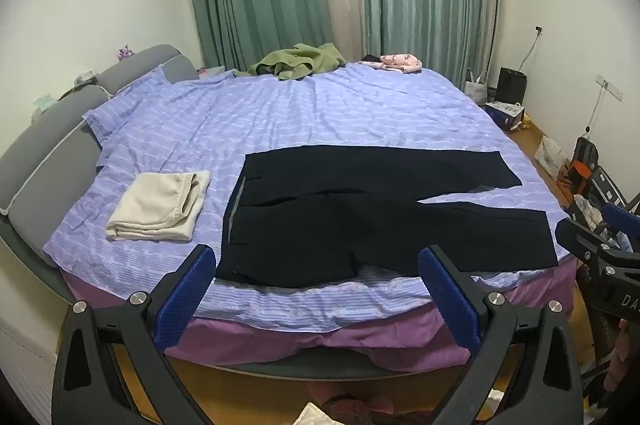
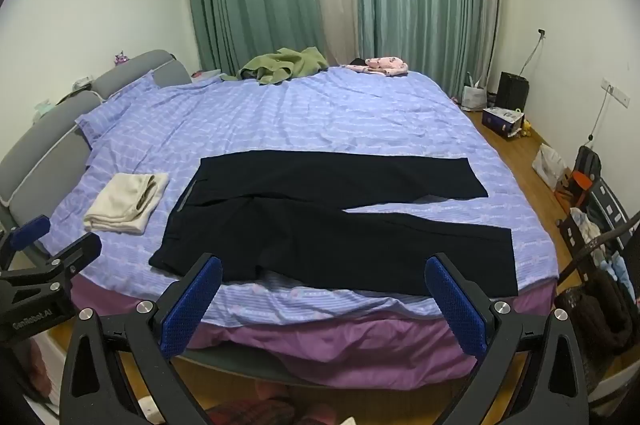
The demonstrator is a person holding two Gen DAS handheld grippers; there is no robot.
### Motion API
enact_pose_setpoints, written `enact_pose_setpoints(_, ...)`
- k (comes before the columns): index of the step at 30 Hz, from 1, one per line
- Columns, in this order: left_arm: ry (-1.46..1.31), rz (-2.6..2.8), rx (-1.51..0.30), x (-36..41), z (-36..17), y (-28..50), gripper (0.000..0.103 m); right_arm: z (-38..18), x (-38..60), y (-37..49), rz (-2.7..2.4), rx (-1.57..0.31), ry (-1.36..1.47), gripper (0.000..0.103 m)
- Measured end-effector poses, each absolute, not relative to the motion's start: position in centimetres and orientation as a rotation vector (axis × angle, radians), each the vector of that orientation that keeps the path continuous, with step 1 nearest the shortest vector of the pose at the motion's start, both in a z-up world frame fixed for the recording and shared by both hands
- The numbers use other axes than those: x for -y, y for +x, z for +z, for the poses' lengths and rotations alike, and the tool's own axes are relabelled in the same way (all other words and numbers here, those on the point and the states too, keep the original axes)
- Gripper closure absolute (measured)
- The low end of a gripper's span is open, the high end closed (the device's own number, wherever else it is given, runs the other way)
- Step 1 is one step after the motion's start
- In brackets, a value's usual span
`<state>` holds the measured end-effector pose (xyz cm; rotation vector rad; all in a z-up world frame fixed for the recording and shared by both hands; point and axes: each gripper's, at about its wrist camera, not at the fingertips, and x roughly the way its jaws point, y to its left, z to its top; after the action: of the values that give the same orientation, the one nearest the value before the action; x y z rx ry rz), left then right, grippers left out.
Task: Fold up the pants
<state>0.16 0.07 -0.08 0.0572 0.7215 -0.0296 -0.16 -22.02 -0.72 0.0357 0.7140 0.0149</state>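
Black pants [image 1: 360, 213] [image 2: 320, 221] lie spread flat near the front edge of the bed [image 1: 320, 113] [image 2: 320, 113], waistband to the left, both legs stretching right with a gap between them. My left gripper [image 1: 316, 265] hovers in front of the bed edge, open, nothing between its blue pads [image 1: 188, 289]. My right gripper [image 2: 322, 273] is also open and empty, held back from the pants. Each gripper shows at the other view's side: the right gripper [image 1: 600, 245] and the left gripper [image 2: 48, 249].
A folded cream garment [image 1: 160, 205] [image 2: 126, 203] lies left of the pants. A green garment [image 1: 298, 61] and a pink one [image 1: 394, 62] sit at the bed's far edge by the curtains. Grey headboard [image 1: 48, 145] on the left; bags and boxes [image 2: 504, 121] on the wooden floor, right.
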Motion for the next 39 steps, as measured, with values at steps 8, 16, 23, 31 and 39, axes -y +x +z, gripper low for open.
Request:
enact_pose_setpoints(8,0.065,-0.022,-0.699,0.7,-0.2,0.0,0.0,-0.9,21.9,-0.1,0.019,-0.714,0.038,0.0)
enact_pose_setpoints(16,0.041,-0.024,-0.694,0.0,1.0,0.0,0.0,-0.9,21.9,-0.2,0.02,-0.703,0.043,0.0)
enact_pose_setpoints(23,0.04,-0.026,-0.693,-0.1,0.9,0.2,0.0,-1.0,21.6,-0.1,0.019,-0.7,0.042,0.0)
enact_pose_setpoints(31,0.053,-0.02,-0.679,-0.1,1.3,0.2,0.0,-0.6,21.3,-0.1,0.018,-0.696,0.041,0.0)
enact_pose_setpoints(39,0.055,-0.015,-0.676,0.0,1.3,0.1,0.0,-0.4,21.3,-0.1,0.02,-0.693,0.041,0.0)
